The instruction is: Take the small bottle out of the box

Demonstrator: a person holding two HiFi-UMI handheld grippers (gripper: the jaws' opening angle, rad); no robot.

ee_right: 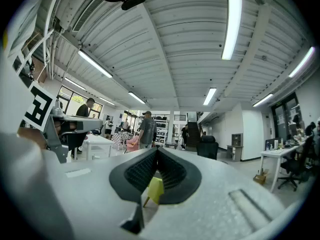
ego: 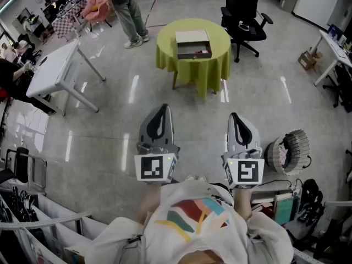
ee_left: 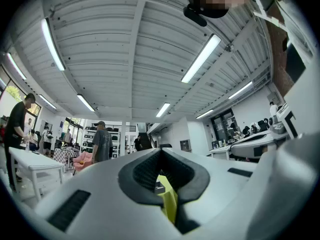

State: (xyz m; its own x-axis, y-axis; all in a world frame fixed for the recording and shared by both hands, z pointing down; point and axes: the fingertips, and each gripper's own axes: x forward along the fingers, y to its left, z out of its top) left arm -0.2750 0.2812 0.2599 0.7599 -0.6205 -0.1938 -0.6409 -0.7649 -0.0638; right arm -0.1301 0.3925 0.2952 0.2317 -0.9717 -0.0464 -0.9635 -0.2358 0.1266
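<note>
Left gripper [ego: 163, 110], right gripper [ego: 234, 117], side by side, pointing forward, jaws together

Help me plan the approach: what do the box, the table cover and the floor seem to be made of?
Box: probably cardboard, perhaps thin wood. It has flat, matte tan panels and a dark inside.
Cover: cloth, matte yellow-green, hanging in soft folds round the table's edge.
Floor: hard, glossy grey, with streaks of reflected ceiling lights. It may be polished concrete or a coating; I cannot tell which.

Open office or lab hall: white desk [ego: 52, 70] left, black office chair [ego: 245, 12] top, ceiling strip lights [ee_right: 233, 24], polished floor [ego: 165, 103].
</note>
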